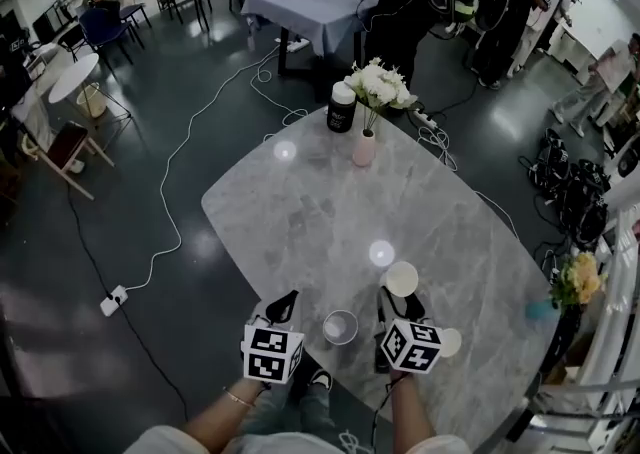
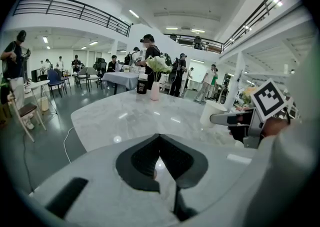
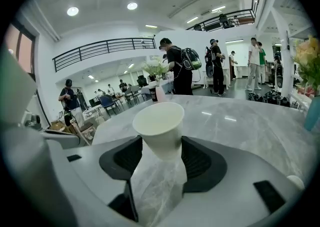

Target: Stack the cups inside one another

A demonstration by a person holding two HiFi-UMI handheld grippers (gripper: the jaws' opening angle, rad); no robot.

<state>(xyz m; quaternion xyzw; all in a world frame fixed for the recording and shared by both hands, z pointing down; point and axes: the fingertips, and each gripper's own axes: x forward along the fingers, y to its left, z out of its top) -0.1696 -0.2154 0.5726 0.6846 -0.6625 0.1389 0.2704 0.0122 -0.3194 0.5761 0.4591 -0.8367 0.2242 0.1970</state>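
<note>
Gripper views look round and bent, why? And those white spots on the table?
Left and right gripper views: a wide-angle lens bends the railing and blackens the corners. Head view: the spots on the table look like reflected ceiling light. Right gripper view: the cup is sharp.

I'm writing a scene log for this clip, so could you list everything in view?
table: one, grey marble, centre.
held cup: one, white, between the right gripper's jaws.
loose cups: two, pale; one on the table between the grippers, one partly hidden behind the right gripper.
pink vase: one, with white flowers, far end of the table.
jar: one, dark with a white lid, beside the pink vase.
teal vase: one, with yellow flowers, at the table's right edge.
cables: white, on the dark floor to the left.
people: several, in the background.
left gripper: jaws together, empty.
right gripper: shut on the held cup.
</note>
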